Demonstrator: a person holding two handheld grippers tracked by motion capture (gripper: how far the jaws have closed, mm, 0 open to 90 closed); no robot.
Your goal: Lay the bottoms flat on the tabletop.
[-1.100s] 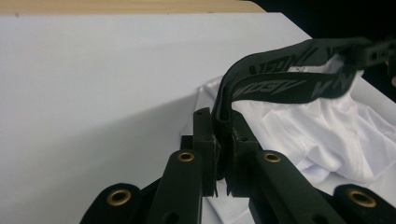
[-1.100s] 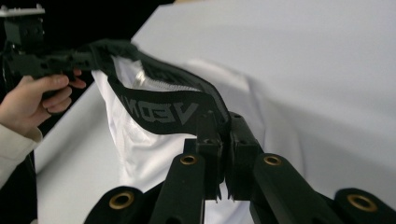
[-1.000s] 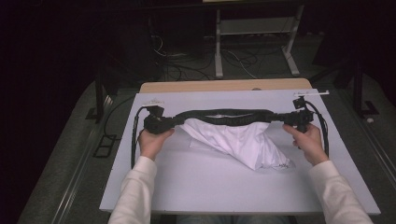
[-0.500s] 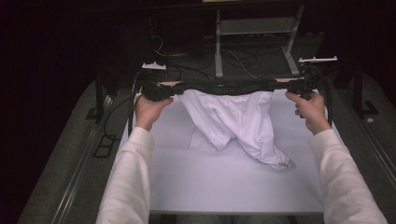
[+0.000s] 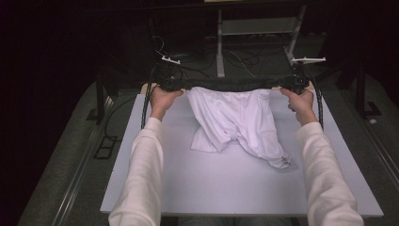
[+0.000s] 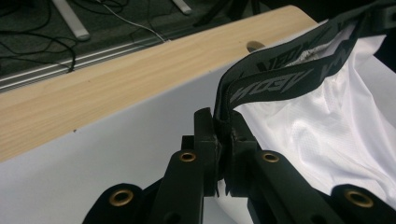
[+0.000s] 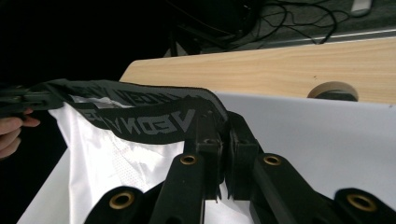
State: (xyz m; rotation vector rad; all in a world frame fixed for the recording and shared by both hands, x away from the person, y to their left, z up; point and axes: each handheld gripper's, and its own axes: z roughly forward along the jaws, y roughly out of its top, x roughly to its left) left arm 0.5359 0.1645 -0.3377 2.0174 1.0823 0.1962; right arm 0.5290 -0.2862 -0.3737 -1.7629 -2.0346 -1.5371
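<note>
1. Left gripper (image 5: 170,84) is clamping the left end of the black waistband (image 5: 230,84) of the white shorts (image 5: 235,120); in the left gripper view the gripper (image 6: 223,133) is pinching the band (image 6: 275,77) tight between its jaws
2. Right gripper (image 5: 294,84) is clamping the right end of the same band; in the right gripper view the gripper (image 7: 223,128) is biting on the lettered band (image 7: 154,116)
3. Waistband is stretching taut and roughly level between the two grippers, above the far edge of the worktop (image 5: 226,188)
4. Shorts are hanging from the band; the lower cloth is trailing onto the white sheet, right leg reaching furthest toward the person
5. Left hand (image 5: 162,99) and right hand (image 5: 301,103) are gripping the handles, both arms extending forward
6. Bare wood strip (image 6: 107,84) of the worktop is showing beyond the white sheet
</note>
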